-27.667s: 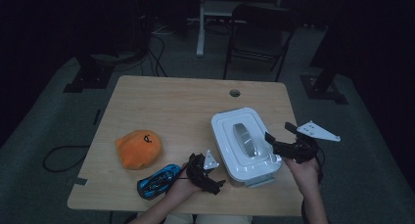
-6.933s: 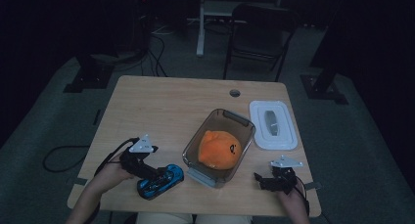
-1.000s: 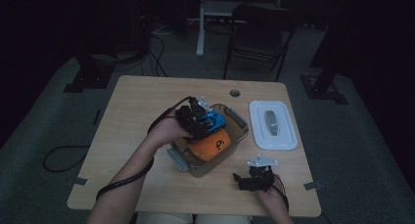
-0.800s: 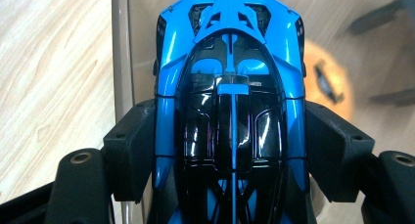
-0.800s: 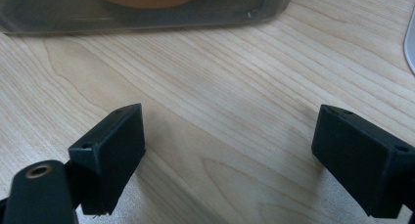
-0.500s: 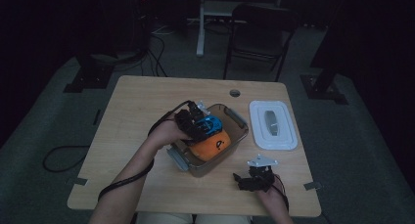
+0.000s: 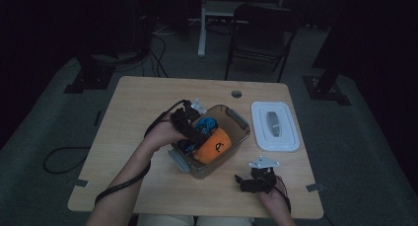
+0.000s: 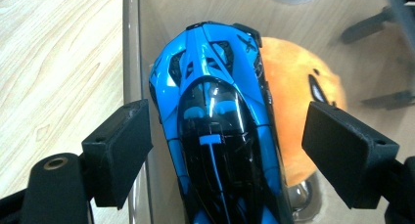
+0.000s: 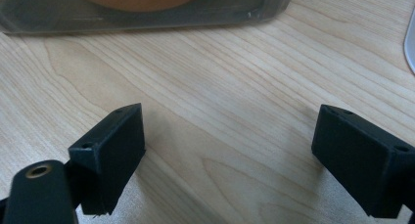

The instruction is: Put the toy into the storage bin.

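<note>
A blue toy car (image 8: 215,131) lies in the clear plastic container (image 7: 238,119) against an orange plush (image 8: 298,101). My left gripper (image 8: 230,148) hangs right above the car; its jaws have just been opening and now stand apart from the car's sides, with the car between them. In the high view the left gripper (image 7: 193,129) reaches into the container's left half beside the plush (image 7: 217,145). My right gripper (image 7: 246,182) rests open on the table in front of the container, with bare wood between its fingers (image 9: 115,145).
The container's white lid (image 7: 274,126) lies flat on the table to the right of the container. A cable hole (image 7: 236,94) sits near the table's far edge. A chair stands beyond the table. The container's wall (image 9: 147,16) crosses the top of the right gripper view.
Over the last second the left gripper sank slightly into the container with the car. Much earlier the lid was on, with plush and car on the table; both now lie inside.
</note>
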A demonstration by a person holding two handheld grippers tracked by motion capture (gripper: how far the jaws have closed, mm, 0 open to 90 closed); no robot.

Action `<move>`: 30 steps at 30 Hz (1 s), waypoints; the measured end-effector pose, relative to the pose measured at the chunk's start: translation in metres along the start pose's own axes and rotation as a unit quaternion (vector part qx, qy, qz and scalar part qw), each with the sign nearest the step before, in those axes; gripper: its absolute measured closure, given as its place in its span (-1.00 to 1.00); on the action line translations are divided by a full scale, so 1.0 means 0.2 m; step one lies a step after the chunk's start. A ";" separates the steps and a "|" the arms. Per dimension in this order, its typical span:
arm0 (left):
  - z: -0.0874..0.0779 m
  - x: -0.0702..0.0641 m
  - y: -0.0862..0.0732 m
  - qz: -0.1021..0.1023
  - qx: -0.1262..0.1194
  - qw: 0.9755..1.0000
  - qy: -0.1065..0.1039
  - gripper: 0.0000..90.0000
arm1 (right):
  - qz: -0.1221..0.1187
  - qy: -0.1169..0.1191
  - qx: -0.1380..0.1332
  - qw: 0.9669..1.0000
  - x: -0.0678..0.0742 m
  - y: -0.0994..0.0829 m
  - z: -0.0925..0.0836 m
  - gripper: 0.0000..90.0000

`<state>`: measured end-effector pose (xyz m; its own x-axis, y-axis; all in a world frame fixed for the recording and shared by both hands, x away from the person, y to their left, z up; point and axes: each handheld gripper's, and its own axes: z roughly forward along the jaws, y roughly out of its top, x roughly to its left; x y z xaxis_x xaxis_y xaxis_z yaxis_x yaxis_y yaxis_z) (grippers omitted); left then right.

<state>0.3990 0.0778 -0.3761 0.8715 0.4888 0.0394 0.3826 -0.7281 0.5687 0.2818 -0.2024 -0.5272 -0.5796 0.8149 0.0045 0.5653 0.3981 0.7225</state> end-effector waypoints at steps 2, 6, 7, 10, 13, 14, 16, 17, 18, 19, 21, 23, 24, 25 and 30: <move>-0.02 0.00 -0.01 0.001 -0.002 1.000 0.006 -0.57 | 0.000 0.000 0.000 1.000 0.00 0.00 0.00 -0.73; -0.05 0.01 -0.03 -0.001 -0.006 1.000 0.009 -0.57 | 0.000 0.000 0.000 1.000 0.00 0.00 0.00 -0.73; -0.06 0.01 -0.03 -0.001 -0.009 1.000 0.010 -0.57 | 0.000 0.000 0.000 1.000 0.00 0.00 0.00 -0.73; -0.10 0.02 -0.05 -0.002 -0.016 1.000 0.013 -0.57 | 0.000 0.000 0.000 1.000 0.00 0.00 0.00 -0.73; -0.14 0.04 -0.07 -0.006 -0.021 1.000 0.019 -0.57 | 0.000 0.000 0.000 1.000 0.00 0.00 0.00 -0.73; -0.14 0.05 -0.07 -0.007 -0.022 1.000 0.020 -0.57 | 0.000 0.000 0.000 1.000 0.00 0.00 0.00 -0.73; -0.16 0.07 -0.10 -0.010 -0.038 0.999 0.020 -0.58 | 0.000 0.000 0.000 1.000 0.00 0.00 0.00 -0.73; -0.17 0.09 -0.10 -0.016 -0.051 0.998 0.023 -0.60 | 0.000 0.000 0.000 1.000 0.00 0.00 0.00 -0.74; -0.18 0.10 -0.11 -0.018 -0.059 0.998 0.024 -0.60 | 0.000 -0.001 0.000 1.000 0.00 0.00 0.00 -0.73; -0.19 0.11 -0.12 -0.025 -0.068 0.997 0.025 -0.60 | 0.000 -0.002 0.000 1.000 0.00 0.00 0.00 -0.73; -0.21 0.13 -0.14 -0.029 -0.075 0.996 0.028 -0.60 | 0.001 -0.003 0.001 1.000 0.00 0.00 0.00 -0.74; -0.22 0.15 -0.16 -0.028 -0.075 0.996 0.036 -0.60 | 0.002 -0.002 0.001 1.000 0.00 0.00 0.00 -0.74; -0.23 0.16 -0.17 -0.032 -0.076 0.996 0.034 -0.60 | 0.002 -0.003 0.001 1.000 0.00 0.00 0.00 -0.74; -0.23 0.17 -0.19 -0.034 -0.079 0.996 0.036 -0.60 | 0.002 -0.002 0.001 1.000 0.00 0.00 0.00 -0.74; -0.23 0.23 -0.25 -0.048 -0.075 0.995 0.044 -0.67 | 0.001 -0.005 0.003 1.000 0.00 0.01 0.00 -0.74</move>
<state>0.4054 0.1592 -0.3642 0.8005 0.5975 0.0476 0.4063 -0.5993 0.6897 0.2835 -0.2021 -0.5263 -0.5726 0.8198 -0.0009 0.5704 0.3993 0.7178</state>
